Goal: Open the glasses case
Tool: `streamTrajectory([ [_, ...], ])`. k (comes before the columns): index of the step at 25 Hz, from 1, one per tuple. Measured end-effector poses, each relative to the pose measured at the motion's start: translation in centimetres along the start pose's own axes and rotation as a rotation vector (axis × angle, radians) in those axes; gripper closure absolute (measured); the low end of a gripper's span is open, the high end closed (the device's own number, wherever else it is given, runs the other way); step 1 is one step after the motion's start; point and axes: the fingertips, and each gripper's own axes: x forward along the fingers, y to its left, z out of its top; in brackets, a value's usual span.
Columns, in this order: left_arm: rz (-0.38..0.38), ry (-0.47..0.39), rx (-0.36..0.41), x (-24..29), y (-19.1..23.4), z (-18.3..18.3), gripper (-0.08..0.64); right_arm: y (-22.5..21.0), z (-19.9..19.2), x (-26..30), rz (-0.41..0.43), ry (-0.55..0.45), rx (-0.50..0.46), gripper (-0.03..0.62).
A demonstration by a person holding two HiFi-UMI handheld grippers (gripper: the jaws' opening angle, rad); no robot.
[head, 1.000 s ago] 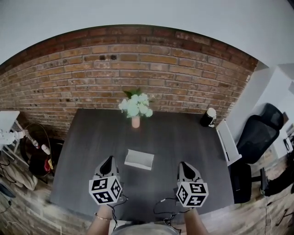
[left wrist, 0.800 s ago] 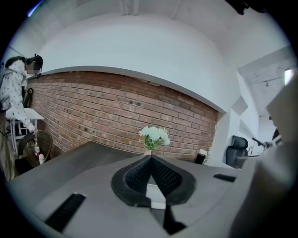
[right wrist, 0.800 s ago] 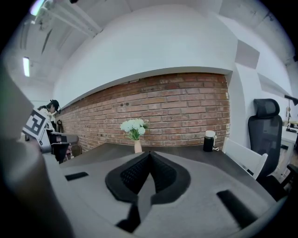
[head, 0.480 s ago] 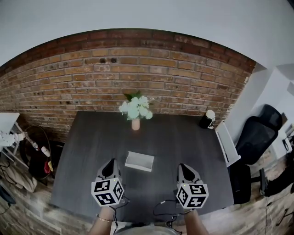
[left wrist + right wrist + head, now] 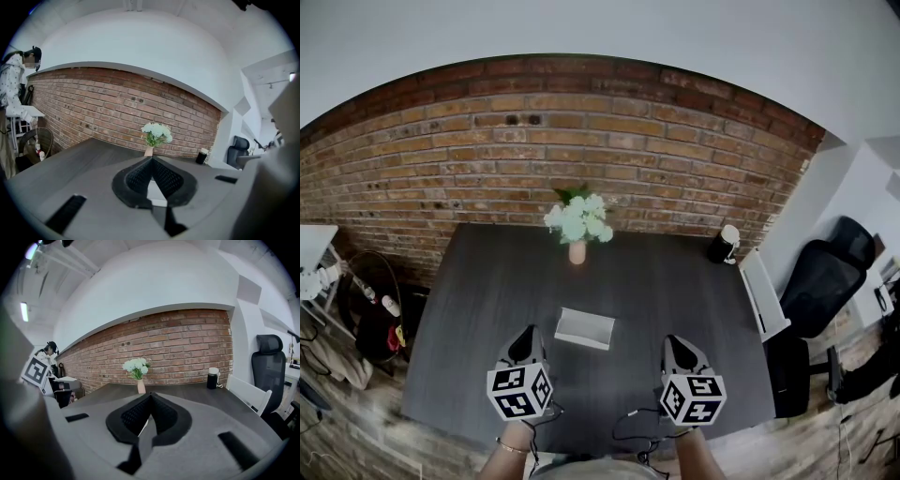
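Brick wall (image 5: 675, 150) behind dark table (image 5: 666, 281). Glasses case (image 5: 584, 327) lies flat mid-table, at 1 o'clock from left gripper (image 5: 523, 335) and 11 o'clock from right gripper (image 5: 677, 339). Both grippers' jaws are together, empty, clear of the case. Flower vase (image 5: 577, 225) at 12 o'clock beyond case.

bare tabletop (image 5: 478, 309) round glasses case (image 5: 585, 327) — vase (image 5: 577, 251) beyond

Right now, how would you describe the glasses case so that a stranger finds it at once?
Find the dark table before the brick wall. Near its middle, closer to the camera than the flower vase, lies the glasses case. It is the only flat, pale rectangle; the vase and the black flask stand upright.
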Motion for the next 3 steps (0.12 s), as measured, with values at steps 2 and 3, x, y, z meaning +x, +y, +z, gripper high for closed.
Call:
streamTrajectory([
  [2, 0.0, 0.005, 0.001, 0.05, 0.12, -0.11, 0.566, -0.06, -0.1, 0.12, -0.003, 0.006, -0.002, 0.591],
  [3, 0.0, 0.007, 0.002, 0.06, 0.16, -0.16, 0.566, -0.1, -0.15, 0.18, -0.004, 0.009, -0.003, 0.591],
])
